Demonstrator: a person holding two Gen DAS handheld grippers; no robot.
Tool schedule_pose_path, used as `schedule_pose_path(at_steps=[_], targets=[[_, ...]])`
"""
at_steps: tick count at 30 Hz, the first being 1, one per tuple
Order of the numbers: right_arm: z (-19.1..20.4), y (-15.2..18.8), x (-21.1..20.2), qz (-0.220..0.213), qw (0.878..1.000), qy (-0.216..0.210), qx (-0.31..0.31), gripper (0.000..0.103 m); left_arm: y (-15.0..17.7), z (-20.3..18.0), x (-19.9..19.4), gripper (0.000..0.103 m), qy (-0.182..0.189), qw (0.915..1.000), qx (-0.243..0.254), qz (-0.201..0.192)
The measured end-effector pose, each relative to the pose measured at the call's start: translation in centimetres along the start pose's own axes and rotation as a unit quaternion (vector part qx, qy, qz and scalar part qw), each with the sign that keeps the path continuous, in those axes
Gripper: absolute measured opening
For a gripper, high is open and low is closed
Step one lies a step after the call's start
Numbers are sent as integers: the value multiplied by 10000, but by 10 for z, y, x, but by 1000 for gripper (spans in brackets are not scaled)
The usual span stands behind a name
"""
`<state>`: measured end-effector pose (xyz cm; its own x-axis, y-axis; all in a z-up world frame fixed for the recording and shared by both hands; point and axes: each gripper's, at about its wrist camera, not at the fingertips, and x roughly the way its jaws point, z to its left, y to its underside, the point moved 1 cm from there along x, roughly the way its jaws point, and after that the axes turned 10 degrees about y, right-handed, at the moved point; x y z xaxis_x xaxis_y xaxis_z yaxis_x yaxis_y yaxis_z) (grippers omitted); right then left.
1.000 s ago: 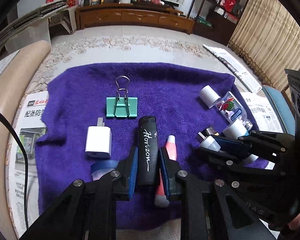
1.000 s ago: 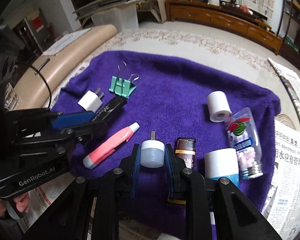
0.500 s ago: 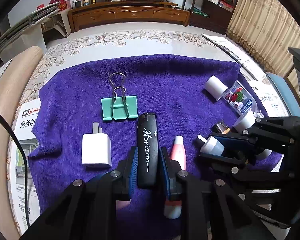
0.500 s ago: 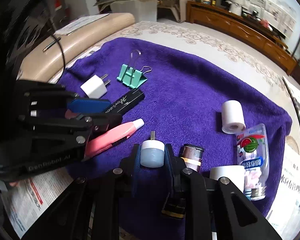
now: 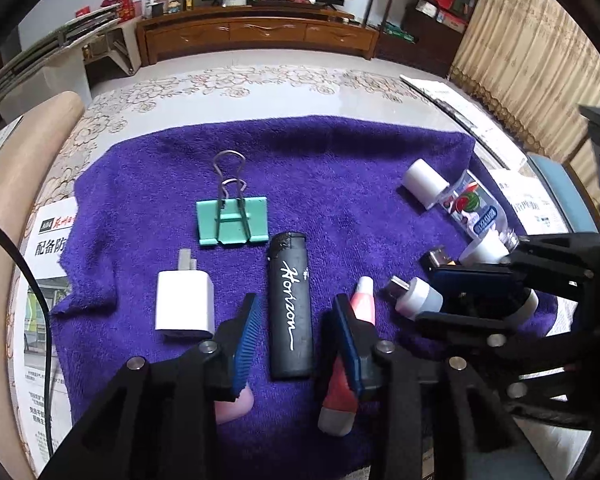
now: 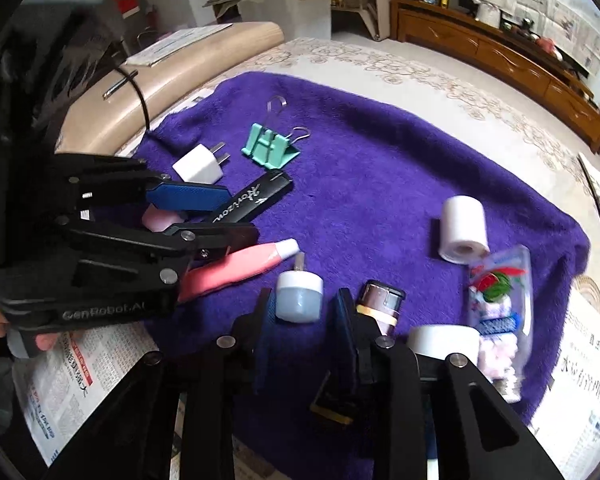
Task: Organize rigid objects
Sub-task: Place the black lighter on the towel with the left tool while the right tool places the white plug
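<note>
A purple towel (image 5: 340, 160) holds the objects. My left gripper (image 5: 296, 320) is open, its pads either side of the black "Horizon" lighter (image 5: 290, 300), which lies flat on the towel. My right gripper (image 6: 306, 312) is open around a small white-and-blue USB plug (image 6: 299, 296) lying on the towel; it also shows in the left wrist view (image 5: 416, 298). A pink tube (image 6: 244, 266) lies between the two. A white charger (image 5: 186, 304) and a green binder clip (image 5: 232, 220) lie left of the lighter.
A white roll (image 6: 462, 228), a clear candy bottle (image 6: 496, 300), a brown cylinder (image 6: 380, 300) and a white tape roll (image 6: 444, 340) lie on the towel's right side. Newspapers (image 5: 40, 280) lie under its edges. A beige cushion (image 6: 180, 76) is at the left.
Both grippers have opened: the left one let go of the black lighter, the right one let go of the USB plug. Both objects now lie on the towel.
</note>
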<state>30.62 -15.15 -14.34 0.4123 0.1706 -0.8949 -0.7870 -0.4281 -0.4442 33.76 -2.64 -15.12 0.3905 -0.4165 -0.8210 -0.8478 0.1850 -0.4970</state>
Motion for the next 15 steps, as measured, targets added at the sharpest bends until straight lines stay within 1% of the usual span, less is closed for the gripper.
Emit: schedule_pose_path(at_steps=[2,3,4,5,7,8,9,11,13,14,15], targets=[[-5,3,-10,-98,9999,-46,128,36,0,-1,-8,50,22,9999,-29,-167],[-6,5,-15,-133,9997,-81,183,41,0,-2,-11,54,15,9998,-20,-216],[-8,7,-21,-187,9995,-92,252,43,-1,-6,-16,60,11,9996,9,-295],[-10,10,-28,-246,9991,-75,324,43,-1,-9,-21,64,23,9993,47,-366],[-12,13,-38,-343,9984,-70,452,44,0,-18,-31,64,41,9989,133,-456],[-13,16,-45,-415,9977,-40,542,46,2,-24,-38,70,45,9986,171,-505],[-15,19,-53,-498,9966,-3,651,51,3,-28,-43,76,49,9983,200,-545],[-17,26,-70,-638,9938,-25,908,61,9,-39,-57,103,-27,9975,287,-651],[-18,32,-84,-748,9908,31,1131,81,16,-48,-69,103,-193,9968,302,-709],[-17,38,-93,-788,9886,150,1276,97,22,-51,-78,103,-284,9958,251,-829],[-16,40,-97,-783,9871,300,1366,103,26,-53,-85,103,-356,9951,221,-898]])
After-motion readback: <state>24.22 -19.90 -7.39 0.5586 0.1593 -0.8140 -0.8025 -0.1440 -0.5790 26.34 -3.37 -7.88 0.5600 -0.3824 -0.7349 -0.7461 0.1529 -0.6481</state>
